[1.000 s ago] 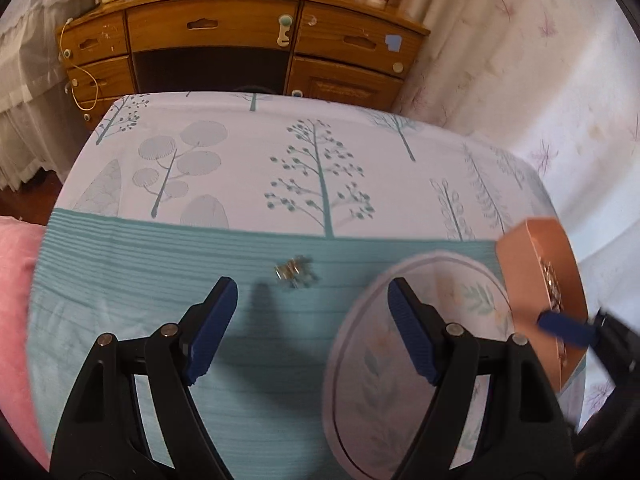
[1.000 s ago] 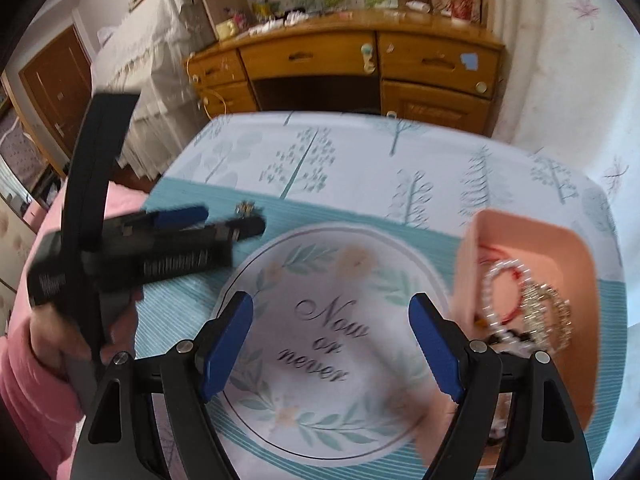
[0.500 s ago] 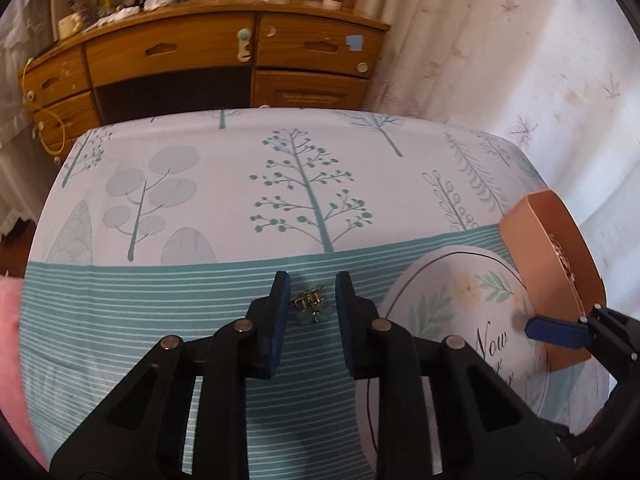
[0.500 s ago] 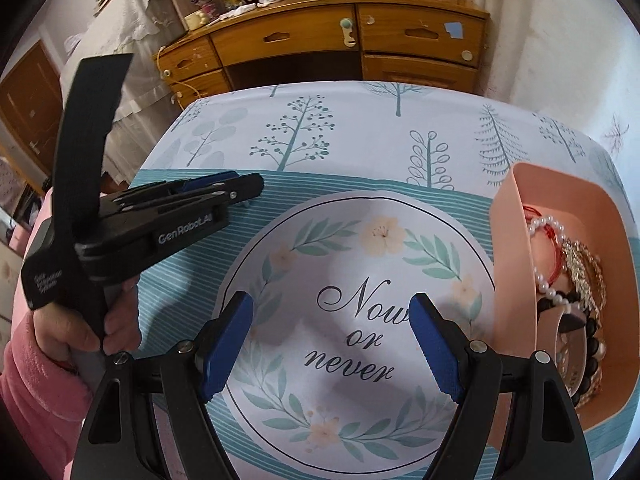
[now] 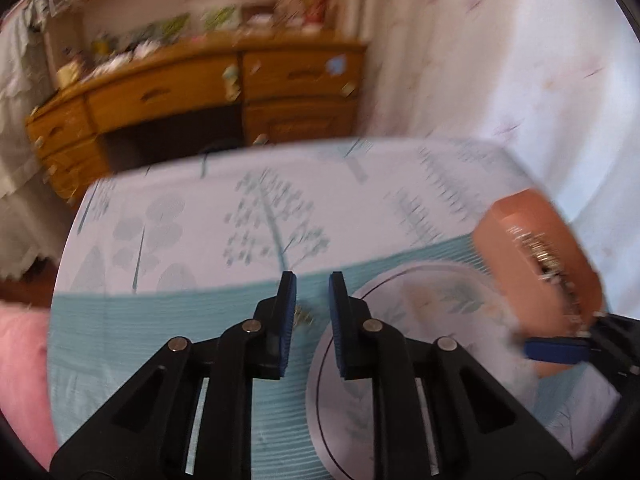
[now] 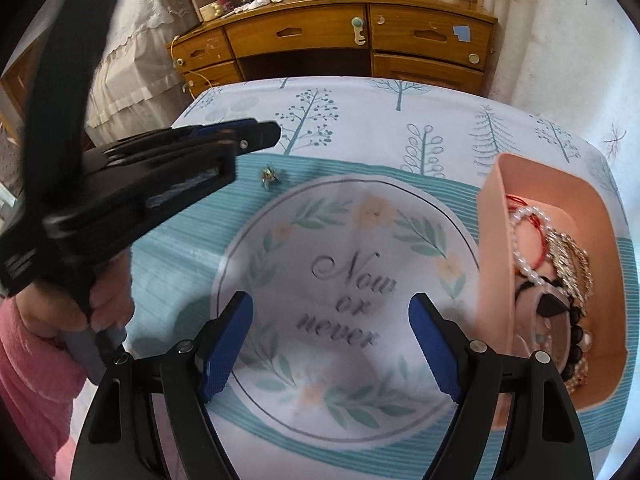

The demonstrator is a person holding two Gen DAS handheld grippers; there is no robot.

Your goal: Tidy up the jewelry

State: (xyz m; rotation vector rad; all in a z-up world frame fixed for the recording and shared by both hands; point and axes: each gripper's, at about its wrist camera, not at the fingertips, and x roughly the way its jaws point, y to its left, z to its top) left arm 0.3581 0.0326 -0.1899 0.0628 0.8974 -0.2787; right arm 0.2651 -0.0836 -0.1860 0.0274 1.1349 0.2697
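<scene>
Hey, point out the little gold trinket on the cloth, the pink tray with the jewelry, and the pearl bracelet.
gold trinket point(image 6: 270, 176), right wrist view, on its middle.
pink tray point(image 6: 489, 216), right wrist view, on its left wall.
pearl bracelet point(image 6: 520, 258), right wrist view, on its bead strand.

The left gripper point(image 5: 311, 300) has just been closing its jaws; a narrow gap remains, and a small gold earring point(image 5: 301, 315) shows between them, contact unclear. Right of the gripper stands a pink box point(image 5: 532, 240) with jewelry, on the tablecloth point(image 5: 168, 320).

Matt cloth tablecloth point(image 6: 360, 120) (glossy wood dresser point(image 6: 320, 32))
</scene>
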